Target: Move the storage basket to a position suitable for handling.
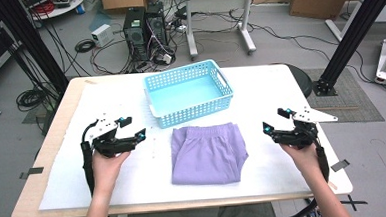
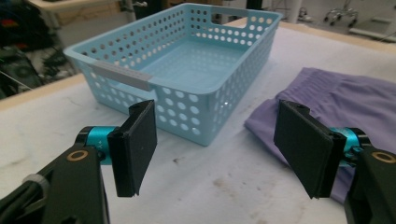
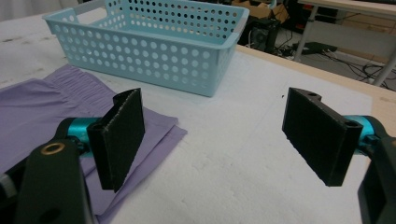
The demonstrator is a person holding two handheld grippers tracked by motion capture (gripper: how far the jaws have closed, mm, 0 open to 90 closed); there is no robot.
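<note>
1. The table (image 1: 280, 84), covered in a white sheet, carries everything. The biggest risk, as I judge it, is the whole folded stack coming undone: if only the top layer of cloth is pinched and lifted, the layers beneath would slide out and the fold would open on the way to the basket.
2. The light blue perforated basket (image 1: 189, 92) sits empty toward the table's far edge, near its middle, its near wall just beside the garment. It looks light, so a gripper or dragged cloth catching that wall could push it toward the far edge.
3. The folded purple shorts (image 1: 208, 153) lie flat at the middle of the table, nearer the front edge. They are soft lilac fabric with a gathered elastic waistband on the side facing the basket, and stacked layers show stepped edges at the corner in the right gripper view (image 3: 154, 128). Limp cloth like this probably sags from one grip point.
4. The left gripper (image 1: 133, 128) hovers near the table's left edge, well apart from the shorts, jaws spread wide and holding nothing.
5. The right gripper (image 1: 275, 120) hovers near the right edge, likewise wide apart and empty; uneven timing between the two could skew the lift.
</note>
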